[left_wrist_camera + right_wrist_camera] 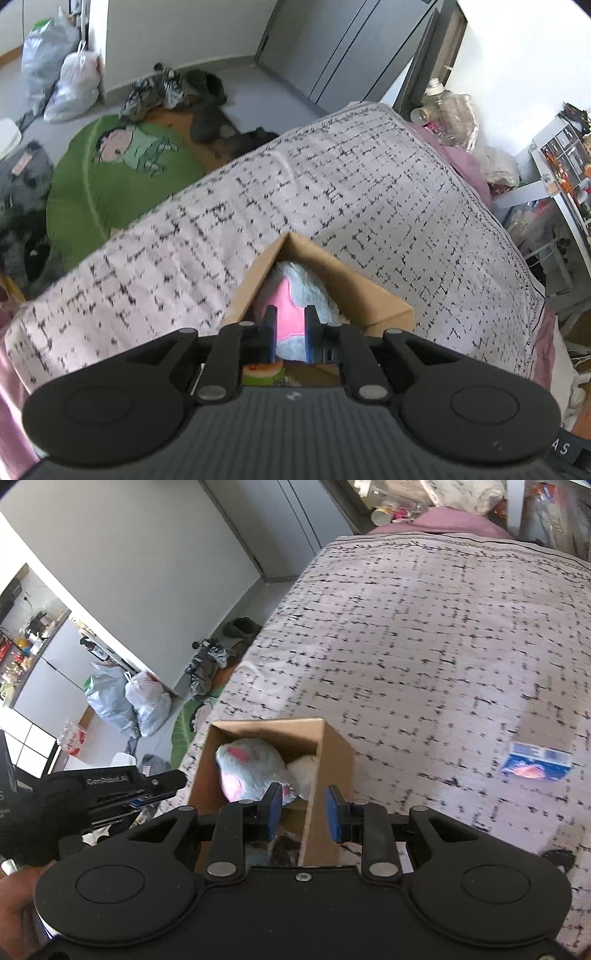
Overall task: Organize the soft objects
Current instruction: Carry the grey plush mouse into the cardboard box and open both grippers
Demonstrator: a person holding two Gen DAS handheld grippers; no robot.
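Observation:
A brown cardboard box [334, 753] stands on the bed near its left edge; it also shows in the left wrist view [354, 284]. Inside lies a pale blue plush with pink patches [251, 768], also seen in the left wrist view [306, 291], beside a white soft object [304, 771]. My left gripper [291, 332] hangs over the box, its jaws a small gap apart with the pink part of the plush showing between them; a grip is not clear. It also appears from the side in the right wrist view [162, 781]. My right gripper [302, 810] is open, straddling the box's right wall.
The bed carries a pale cover with black dashes [424, 646]. A small blue printed box [535, 762] lies on it at the right. On the floor are a green leaf-shaped cushion [110, 177], plastic bags [129, 698] and clothes [173, 88]. Cluttered shelves [561, 177] stand beside the bed.

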